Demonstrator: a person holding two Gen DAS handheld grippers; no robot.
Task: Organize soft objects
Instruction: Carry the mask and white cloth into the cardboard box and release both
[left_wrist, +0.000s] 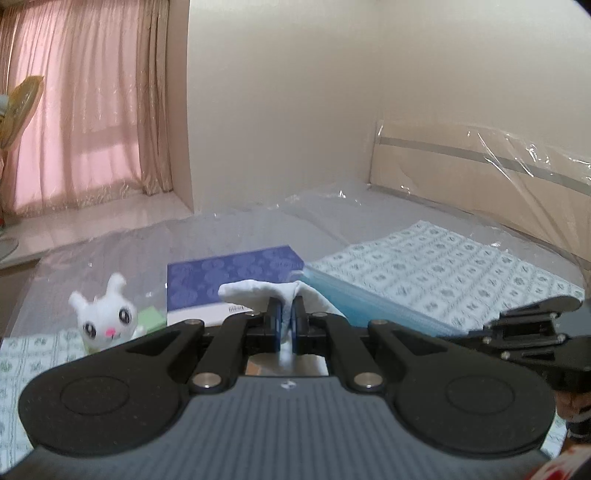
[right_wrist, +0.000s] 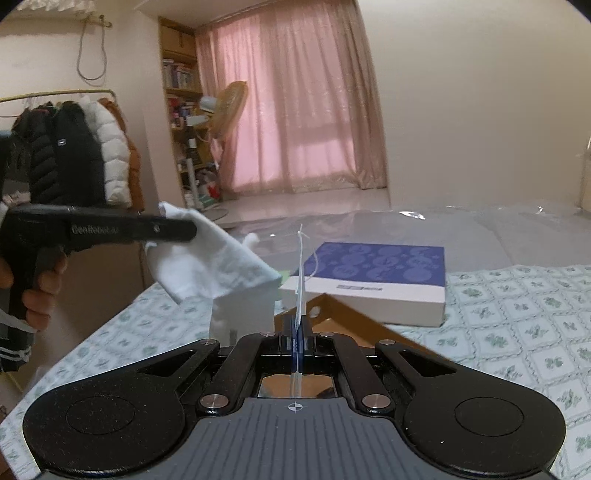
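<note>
Overhead of a bed covered in a white quilt with a green floral grid, two hand-held tools are raised. Left claw is clamped on a soft white cloth, which hangs from its tip in the right wrist view, above the bed's near left edge. Right claw is pressed together on the thin edge of a light blue face mask, which stands upright with its white ear loop trailing. A flat box with a purple patterned lid and white sides lies on the quilt beyond both claws, apart from them. Just below the right claw is a brown cardboard box edge. A small white plush bunny sits at the left, near the purple box. Clear plastic sheeting covers the far bed, open and unoccupied up to the wall.
</note>
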